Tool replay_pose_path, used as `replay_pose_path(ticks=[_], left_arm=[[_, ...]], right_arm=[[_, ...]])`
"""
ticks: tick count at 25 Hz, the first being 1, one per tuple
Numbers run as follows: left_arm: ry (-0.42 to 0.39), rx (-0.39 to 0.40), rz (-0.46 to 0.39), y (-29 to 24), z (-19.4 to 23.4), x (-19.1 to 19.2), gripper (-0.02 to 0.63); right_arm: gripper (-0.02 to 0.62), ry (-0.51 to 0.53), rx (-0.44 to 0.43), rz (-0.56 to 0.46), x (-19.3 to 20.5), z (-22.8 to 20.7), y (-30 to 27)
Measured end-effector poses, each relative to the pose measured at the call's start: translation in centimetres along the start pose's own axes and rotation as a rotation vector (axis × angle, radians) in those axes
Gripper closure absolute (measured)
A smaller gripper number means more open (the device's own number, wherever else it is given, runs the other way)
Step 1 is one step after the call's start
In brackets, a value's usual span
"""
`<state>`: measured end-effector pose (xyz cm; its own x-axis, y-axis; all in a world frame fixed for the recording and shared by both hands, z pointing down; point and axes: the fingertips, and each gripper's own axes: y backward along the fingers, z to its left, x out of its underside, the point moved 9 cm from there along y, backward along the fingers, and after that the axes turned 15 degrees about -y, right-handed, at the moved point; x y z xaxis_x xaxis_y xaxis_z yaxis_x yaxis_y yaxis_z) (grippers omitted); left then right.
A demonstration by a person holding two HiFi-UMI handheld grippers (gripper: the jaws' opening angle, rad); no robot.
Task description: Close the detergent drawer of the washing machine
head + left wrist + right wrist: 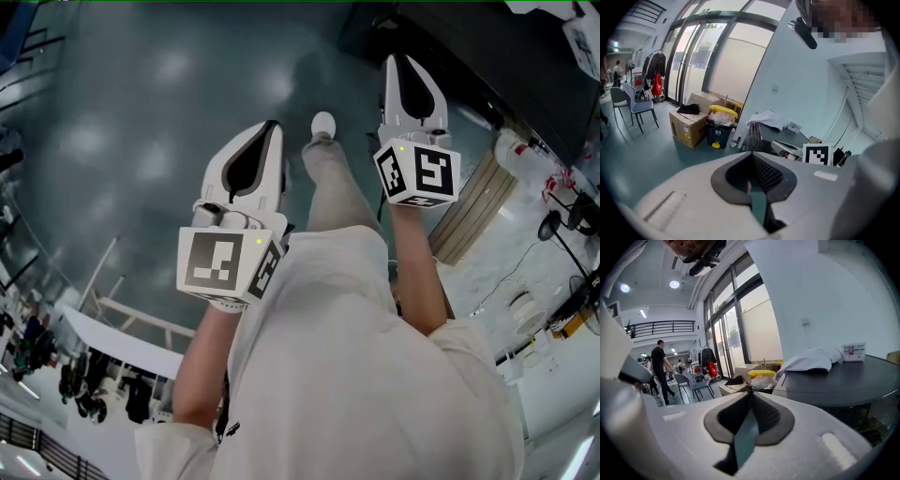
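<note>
Here, two hand-held grippers were held out in front of a person standing on a grey-green floor [141, 141]. The left gripper [272, 131] had its jaws pressed together at the tips, with nothing between them. The right gripper [401, 61] was likewise closed and empty. Each carried one marker cube.

No view showed the washing machine or its detergent drawer, so its place and direction could not be told.

One dark table [853, 380] stood ahead of the grippers. On the table lay one crumpled white cloth [811, 359] and, beside the cloth, one small printed box [853, 351]. Just beyond the table's far edge stood one dark bin [718, 131] with a yellow lid, stuffed with pale bagged rubbish. Touching the bin, on the side away from the table, sat one cardboard box [684, 129] with a dark item lying on top. Well beyond the table from that box stood two grey chairs [640, 107], and past them a clothes rack with a red garment [657, 84]. A person in black [660, 364] walked far from the table.
</note>
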<state>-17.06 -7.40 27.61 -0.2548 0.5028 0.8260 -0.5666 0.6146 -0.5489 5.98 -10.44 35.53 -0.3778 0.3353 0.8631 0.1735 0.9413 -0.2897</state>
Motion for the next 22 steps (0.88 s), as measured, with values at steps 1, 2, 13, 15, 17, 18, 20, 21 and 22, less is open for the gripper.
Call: replay_pose_path(ticks=[1,2,13,15,17,18,20,21,22], left_arm=[[0.003,-0.006,-0.006,0.4,0.0,0.0,0.591],[0.004,-0.012,-0.011,0.8,0.1,-0.1,0.591],[0.013,-0.112,-0.091,6.3,3.1,-0.6,0.591],[0.014,-0.13,-0.1,7.1,3.3,-0.8,0.591],[0.017,-0.145,-0.111,7.7,3.5,-1.0,0.591],[0.017,-0.152,-0.118,7.9,3.7,-1.1,0.59],[0.015,-0.162,-0.134,8.6,3.8,-1.4,0.591],[0.013,-0.166,-0.142,8.9,3.6,-1.6,0.591],[0.012,-0.168,-0.15,9.1,3.4,-1.8,0.591]], right_arm=[[0.575,0.01,-0.012,0.008,-0.2,0.3,0.2],[0.576,0.019,-0.023,0.017,-0.4,0.7,0.4],[0.575,0.06,-0.169,0.095,-2.3,6.1,1.9],[0.577,0.064,-0.201,0.11,-2.8,6.8,2.4],[0.577,0.075,-0.237,0.123,-3.3,7.4,2.7],[0.577,0.084,-0.256,0.129,-3.5,7.9,2.9],[0.577,0.099,-0.292,0.139,-4.0,8.9,3.3],[0.577,0.103,-0.307,0.145,-4.2,9.2,3.6],[0.577,0.105,-0.32,0.149,-4.5,9.4,4.0]])
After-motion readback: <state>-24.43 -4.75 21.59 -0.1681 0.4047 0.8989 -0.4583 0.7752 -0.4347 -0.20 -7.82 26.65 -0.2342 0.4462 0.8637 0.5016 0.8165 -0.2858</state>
